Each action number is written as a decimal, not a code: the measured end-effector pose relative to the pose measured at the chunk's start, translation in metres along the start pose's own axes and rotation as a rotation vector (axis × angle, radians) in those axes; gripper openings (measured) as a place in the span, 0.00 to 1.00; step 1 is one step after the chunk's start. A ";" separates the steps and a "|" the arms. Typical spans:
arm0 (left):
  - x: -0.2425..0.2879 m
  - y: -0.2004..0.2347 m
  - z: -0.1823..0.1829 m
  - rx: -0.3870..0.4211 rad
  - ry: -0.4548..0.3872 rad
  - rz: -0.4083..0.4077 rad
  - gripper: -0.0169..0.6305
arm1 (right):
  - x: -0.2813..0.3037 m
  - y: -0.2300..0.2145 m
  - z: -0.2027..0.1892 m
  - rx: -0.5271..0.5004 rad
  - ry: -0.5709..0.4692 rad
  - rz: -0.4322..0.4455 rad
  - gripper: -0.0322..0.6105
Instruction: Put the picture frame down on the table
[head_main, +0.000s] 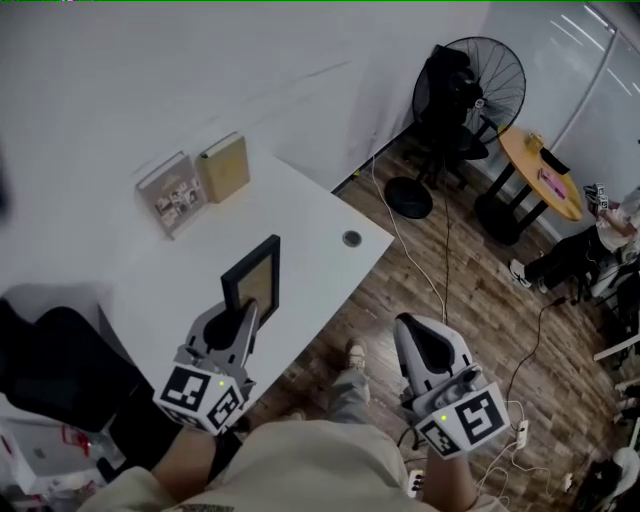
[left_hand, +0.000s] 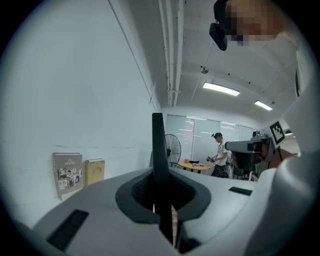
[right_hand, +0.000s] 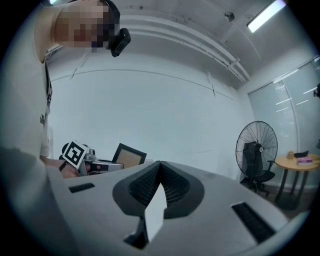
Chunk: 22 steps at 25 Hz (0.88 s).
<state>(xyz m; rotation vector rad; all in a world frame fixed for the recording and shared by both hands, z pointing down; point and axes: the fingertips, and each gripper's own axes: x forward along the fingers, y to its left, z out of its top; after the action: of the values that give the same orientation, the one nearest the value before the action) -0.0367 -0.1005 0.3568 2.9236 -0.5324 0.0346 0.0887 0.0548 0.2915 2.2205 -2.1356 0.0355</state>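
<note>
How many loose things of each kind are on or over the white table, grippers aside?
Books: 2, a grey book and a tan book
Picture frames: 1, the picture frame
Total: 3

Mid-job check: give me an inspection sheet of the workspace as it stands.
Surface: white table, mostly bare.
Job's things: frame upright, held over the table, not laid down.
Clutter: two books leaning on the wall; grommet in the tabletop.
Grippers: left gripper shut on the frame; right gripper shut, empty, off the table's edge.
Cables: cable across the wood floor.
Surroundings: fan, round table.
</note>
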 end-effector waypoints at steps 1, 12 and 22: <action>0.005 0.003 -0.001 0.000 0.002 0.010 0.09 | 0.005 -0.007 -0.002 0.001 0.003 0.005 0.09; 0.092 0.030 0.008 -0.013 0.029 0.143 0.09 | 0.085 -0.102 -0.014 0.051 0.057 0.148 0.09; 0.180 0.064 0.021 -0.052 0.029 0.364 0.09 | 0.182 -0.190 -0.019 0.141 0.101 0.404 0.09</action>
<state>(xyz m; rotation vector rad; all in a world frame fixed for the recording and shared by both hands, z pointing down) 0.1086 -0.2259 0.3561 2.7315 -1.0353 0.1073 0.2866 -0.1182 0.3158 1.7644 -2.5518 0.3173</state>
